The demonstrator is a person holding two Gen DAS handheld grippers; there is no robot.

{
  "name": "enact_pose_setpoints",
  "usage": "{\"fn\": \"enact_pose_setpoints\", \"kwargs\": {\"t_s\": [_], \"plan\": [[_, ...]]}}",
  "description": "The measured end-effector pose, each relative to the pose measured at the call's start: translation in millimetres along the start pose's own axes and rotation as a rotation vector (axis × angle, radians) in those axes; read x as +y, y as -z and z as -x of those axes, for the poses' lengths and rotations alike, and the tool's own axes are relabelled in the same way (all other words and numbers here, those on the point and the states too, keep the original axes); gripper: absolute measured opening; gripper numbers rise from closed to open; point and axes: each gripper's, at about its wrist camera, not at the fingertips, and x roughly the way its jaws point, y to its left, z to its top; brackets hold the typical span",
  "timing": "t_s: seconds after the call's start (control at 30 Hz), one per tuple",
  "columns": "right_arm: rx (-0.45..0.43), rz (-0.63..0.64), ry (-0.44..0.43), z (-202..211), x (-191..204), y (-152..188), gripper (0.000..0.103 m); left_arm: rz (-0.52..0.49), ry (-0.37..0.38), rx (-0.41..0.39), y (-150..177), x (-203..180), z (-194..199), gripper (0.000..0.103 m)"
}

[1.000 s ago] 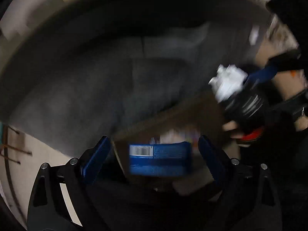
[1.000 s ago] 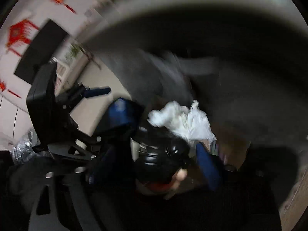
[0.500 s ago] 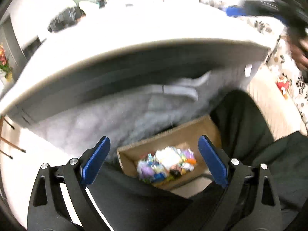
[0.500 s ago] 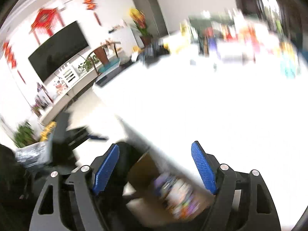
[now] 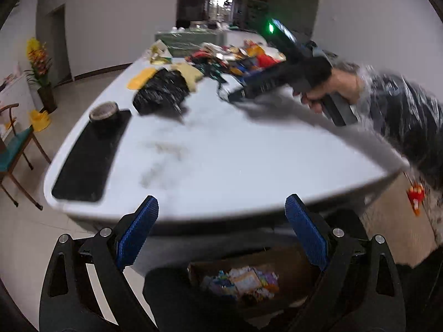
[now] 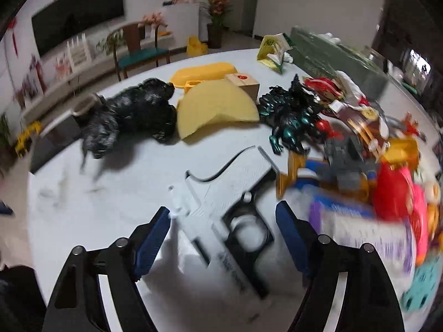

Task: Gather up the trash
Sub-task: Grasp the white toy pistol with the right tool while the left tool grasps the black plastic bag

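Left gripper [image 5: 221, 236]: its jaws were wide apart and held nothing. It hung just in front of the tabletop [image 5: 221, 166] edge, above the cardboard box [image 5: 290, 260].
Right gripper [image 6: 223, 235]: its jaws were spread and held nothing. It had come up over the tabletop, above a white toy gun [image 6: 221, 202].
What changed: a second ago the right gripper held a white crumpled tissue low down by the box. Now the tissue was gone from its jaws, and both grippers had come up.
Trash: colorful wrappers [image 5: 241, 280] lay inside the box under the tabletop. I could not see the tissue there.
Still on the tabletop: a black plastic bag [image 6: 130, 113], a torn snack packet [image 6: 272, 52] and a pile of toys [image 6: 346, 138].
Next, I think: picking another piece of trash.
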Motion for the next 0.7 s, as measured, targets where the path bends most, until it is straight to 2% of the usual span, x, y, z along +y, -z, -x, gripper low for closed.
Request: {"fn": "enact_pose_setpoints", "kwargs": {"t_s": [0.03,0.1,0.13,0.17,0.27,0.3,0.37,0.47,0.57,0.63,0.67,0.7], "plan": [[-0.003,0.003,0.006,-1,1,0,0.086,0.007,-0.020,-0.003,-7,3,-4,0.091],[0.003,-0.012,0.009,3,1,0,0.086,0.018,-0.069,-0.017,-31,12,-15,0.091],[0.005,-0.025,0.020,9,1,3,0.081,0.021,-0.097,-0.029,-41,17,-20,0.091],[0.002,-0.029,0.029,11,2,5,0.069,0.018,-0.124,-0.040,-52,20,-26,0.091],[0.002,-0.066,0.034,27,8,23,0.068,-0.020,-0.201,-0.043,-98,31,-50,0.091],[-0.001,-0.074,0.034,30,10,30,0.068,-0.051,-0.207,-0.034,-117,34,-63,0.091],[-0.010,-0.106,0.030,37,12,43,0.066,-0.072,-0.253,-0.015,-137,40,-81,0.091],[-0.024,-0.158,-0.006,49,8,66,0.065,-0.103,-0.286,0.079,-161,51,-120,0.091],[-0.035,-0.190,0.003,71,14,100,0.065,-0.057,-0.236,0.225,-166,64,-156,0.091],[-0.044,-0.220,0.007,81,15,117,0.065,-0.048,-0.232,0.276,-160,63,-172,0.089],[-0.049,-0.236,0.017,87,17,126,0.065,-0.056,-0.260,0.288,-154,58,-176,0.085],[-0.057,-0.252,0.025,92,18,134,0.065,-0.058,-0.254,0.277,-150,54,-176,0.069]]}}
